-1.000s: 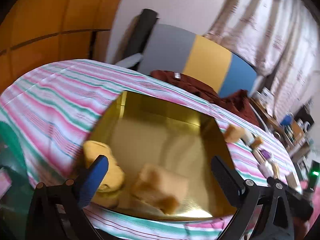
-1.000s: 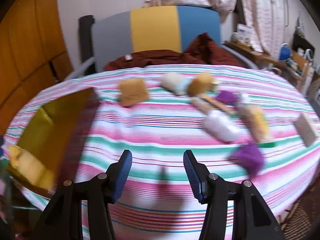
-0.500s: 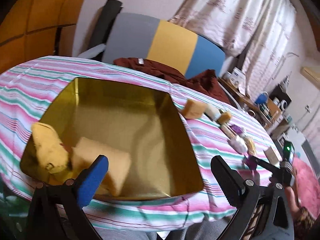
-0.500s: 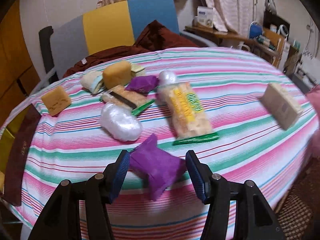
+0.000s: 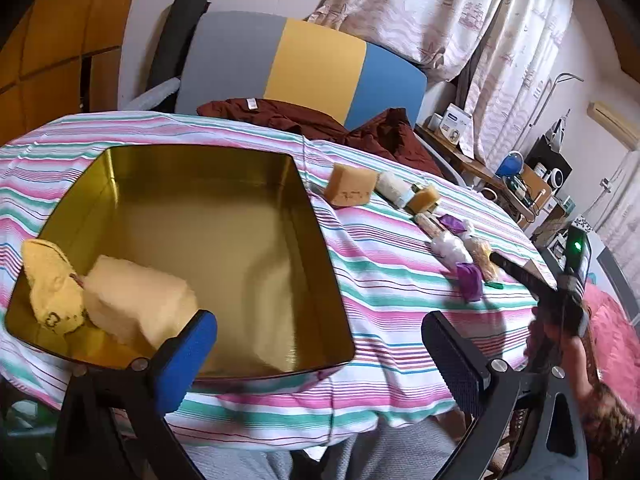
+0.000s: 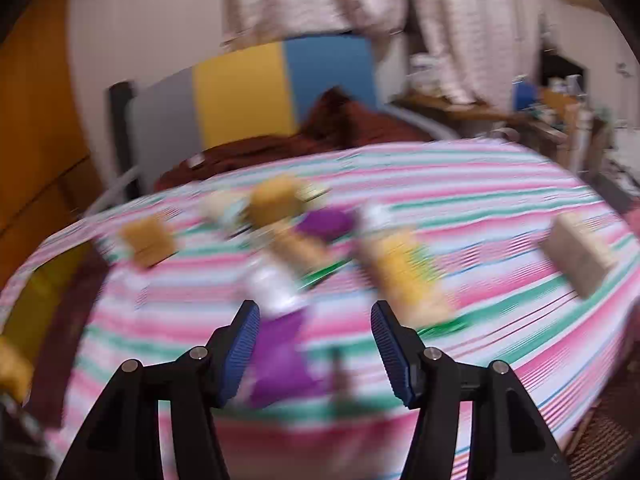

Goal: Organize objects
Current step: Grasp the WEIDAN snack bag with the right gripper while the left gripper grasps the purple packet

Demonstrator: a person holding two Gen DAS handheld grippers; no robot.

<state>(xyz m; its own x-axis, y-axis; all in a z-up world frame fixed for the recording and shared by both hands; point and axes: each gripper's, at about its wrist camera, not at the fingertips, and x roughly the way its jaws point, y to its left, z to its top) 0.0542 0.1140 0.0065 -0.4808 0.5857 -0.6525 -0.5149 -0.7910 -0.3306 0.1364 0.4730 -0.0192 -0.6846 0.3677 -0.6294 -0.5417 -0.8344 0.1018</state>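
So the left gripper (image 5: 318,354) sits over the near edge of the gold tin (image 5: 320,216) with its jaws spread wide and nothing between them; the tin rests on the striped tablecloth (image 5: 384,296) and already has two things in its near left corner, a yellow cloth thing (image 5: 50,280) leaning on the wall and a pale sponge block (image 5: 136,300) right beside it, touching; the rest of the tin floor is bare gold. Over on the right wrist view everything's smeared with blur, but the right gripper (image 6: 314,346) is low over the cloth with its jaws apart; they've just been opening a bit more, and a purple packet (image 6: 280,356) lies in the gap, close against the left pad, well off the right one; can't tell if that left pad actually touches it, and it doesn't look pinched. The rest of the loose stuff is strung out behind it on the cloth: a white puffy bag (image 6: 272,284) just past the purple packet, a yellow snack pack (image 6: 404,276) to its right, another purple packet (image 6: 326,222) further back, an orange sponge (image 6: 148,238) off to the left nearer the tin, and a tan block (image 6: 578,254) well apart on the far right; there's a dark red garment (image 5: 304,120) bunched at the far edge of the table.
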